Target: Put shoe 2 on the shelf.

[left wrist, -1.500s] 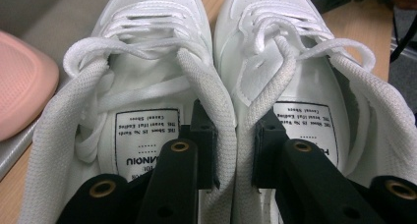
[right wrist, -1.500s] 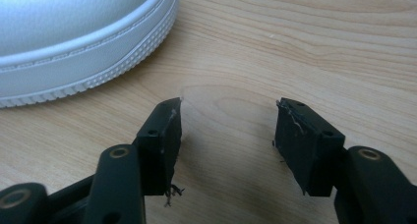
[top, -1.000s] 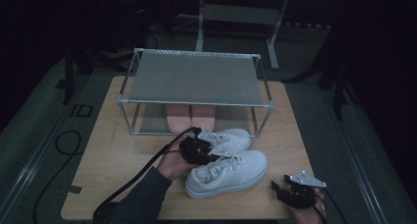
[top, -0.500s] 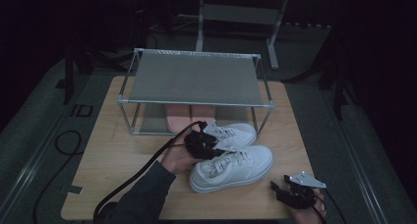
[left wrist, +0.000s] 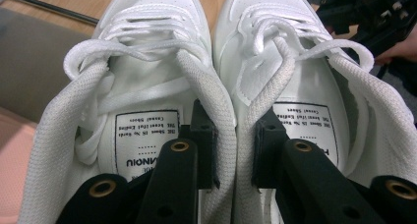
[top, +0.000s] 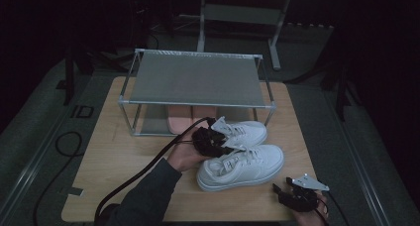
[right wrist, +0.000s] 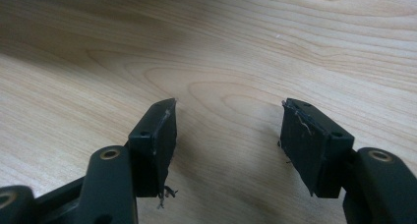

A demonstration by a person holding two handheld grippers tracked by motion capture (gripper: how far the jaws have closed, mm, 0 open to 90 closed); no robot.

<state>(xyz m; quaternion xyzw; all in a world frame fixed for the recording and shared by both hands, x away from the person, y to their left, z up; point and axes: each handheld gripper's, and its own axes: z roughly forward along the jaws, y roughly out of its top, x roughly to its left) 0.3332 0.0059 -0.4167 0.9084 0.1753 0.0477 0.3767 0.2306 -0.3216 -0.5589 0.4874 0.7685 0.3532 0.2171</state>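
Two white lace-up sneakers lie side by side on the wooden table (top: 124,156), the near one (top: 247,167) and the far one (top: 246,132). My left gripper (top: 214,141) is at their heels, one jaw inside each shoe, shut on the two touching inner collars. In the left gripper view the left shoe (left wrist: 147,52) and the right shoe (left wrist: 300,62) flank my left gripper (left wrist: 235,130), with the padded collars squeezed between the pads. My right gripper (top: 283,192) rests at the table's front right, open and empty, hovering low over the bare wood (right wrist: 221,47) in its own view (right wrist: 228,130).
A grey two-tier metal shoe rack (top: 195,80) stands at the back of the table, just behind the shoes. A pink pair of soles (top: 185,118) sits on its lower level. A black cable (top: 138,176) trails from the left gripper across the table.
The left gripper has lifted slightly with the pair of sneakers, which have shifted a little to the right with their heels raised. The right gripper has not moved.
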